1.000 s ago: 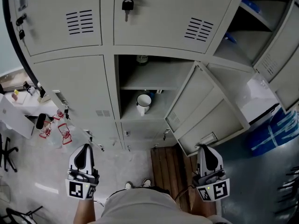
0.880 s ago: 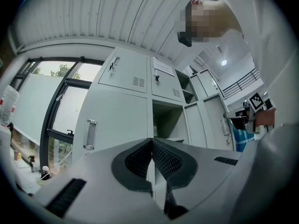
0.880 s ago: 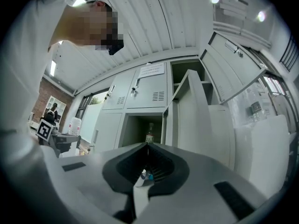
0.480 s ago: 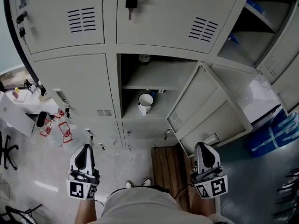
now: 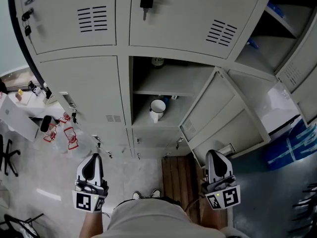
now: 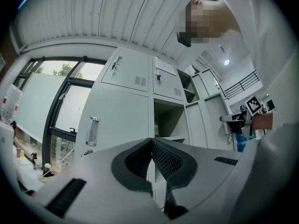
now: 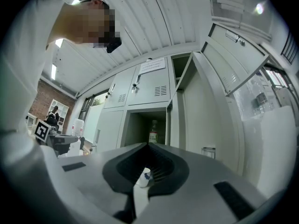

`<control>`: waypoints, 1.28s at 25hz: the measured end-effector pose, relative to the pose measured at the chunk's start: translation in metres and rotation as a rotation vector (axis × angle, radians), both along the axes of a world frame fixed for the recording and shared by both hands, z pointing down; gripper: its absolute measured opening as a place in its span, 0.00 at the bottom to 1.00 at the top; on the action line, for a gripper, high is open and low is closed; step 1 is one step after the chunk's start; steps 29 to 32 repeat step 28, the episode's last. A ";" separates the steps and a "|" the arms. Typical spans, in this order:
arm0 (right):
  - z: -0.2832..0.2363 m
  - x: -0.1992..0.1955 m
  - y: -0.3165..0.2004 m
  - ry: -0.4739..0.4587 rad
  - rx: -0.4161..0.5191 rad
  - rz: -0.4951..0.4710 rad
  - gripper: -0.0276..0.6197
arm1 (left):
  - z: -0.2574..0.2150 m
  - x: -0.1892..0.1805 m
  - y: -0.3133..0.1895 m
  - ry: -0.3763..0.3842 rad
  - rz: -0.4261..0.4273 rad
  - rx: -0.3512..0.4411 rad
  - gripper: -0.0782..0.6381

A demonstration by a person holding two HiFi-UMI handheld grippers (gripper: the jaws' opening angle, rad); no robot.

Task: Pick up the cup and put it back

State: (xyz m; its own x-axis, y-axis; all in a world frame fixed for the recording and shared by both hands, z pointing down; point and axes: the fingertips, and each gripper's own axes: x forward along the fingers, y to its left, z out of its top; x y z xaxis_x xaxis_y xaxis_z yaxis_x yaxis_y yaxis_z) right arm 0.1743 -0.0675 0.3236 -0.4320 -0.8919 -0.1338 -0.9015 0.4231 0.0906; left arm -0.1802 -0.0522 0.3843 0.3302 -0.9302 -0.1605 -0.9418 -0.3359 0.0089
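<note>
In the open locker (image 5: 130, 98) ahead of us, lower compartment: the cup (image 5: 157, 108) stands upright on the compartment floor, white with a dark rim, its handle turned toward the front opening. Above it a shelf (image 5: 171, 91) splits the locker. A bottle (image 5: 158, 61) stands on that shelf near the back; we can only see its top from the head view. The locker door (image 5: 218, 114) hangs swung out to the right. A black-headed key (image 5: 146, 3) sits in the lock of the shut door above.

Left tongs (image 5: 92, 157): held low in front of the body, pointing toward the lockers, well apart from the cup. In the left gripper view the left tongs (image 6: 152, 141) are clenched tip to tip, with nothing between them. Their marker cube (image 5: 88, 201) faces up at us.

Right tongs (image 5: 214, 154): also low, level with the left pair, over a wooden board (image 5: 179, 176) on the floor (image 5: 59, 177), below the open door. In the right gripper view the right tongs (image 7: 148, 144) are clenched as well and hold nothing. Through the hollow behind their tips we make out the cup (image 7: 145, 175) far off in the locker, with the bottle (image 7: 153, 133) above it.

Neither pair touches the cup or the locker.
</note>
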 end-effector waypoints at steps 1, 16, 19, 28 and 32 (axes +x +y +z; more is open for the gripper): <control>0.001 -0.001 0.000 0.003 0.000 -0.002 0.07 | 0.000 0.000 0.000 0.001 -0.002 -0.001 0.14; 0.003 -0.005 -0.006 0.015 -0.011 -0.023 0.07 | 0.001 0.003 -0.002 0.006 -0.004 -0.008 0.14; 0.004 -0.005 -0.005 0.006 -0.017 -0.025 0.07 | 0.002 0.007 -0.004 0.005 0.007 -0.009 0.14; 0.009 -0.001 -0.003 0.000 -0.031 -0.026 0.07 | 0.004 0.013 -0.002 0.004 0.018 -0.018 0.14; 0.009 -0.001 -0.003 0.000 -0.031 -0.026 0.07 | 0.004 0.013 -0.002 0.004 0.018 -0.018 0.14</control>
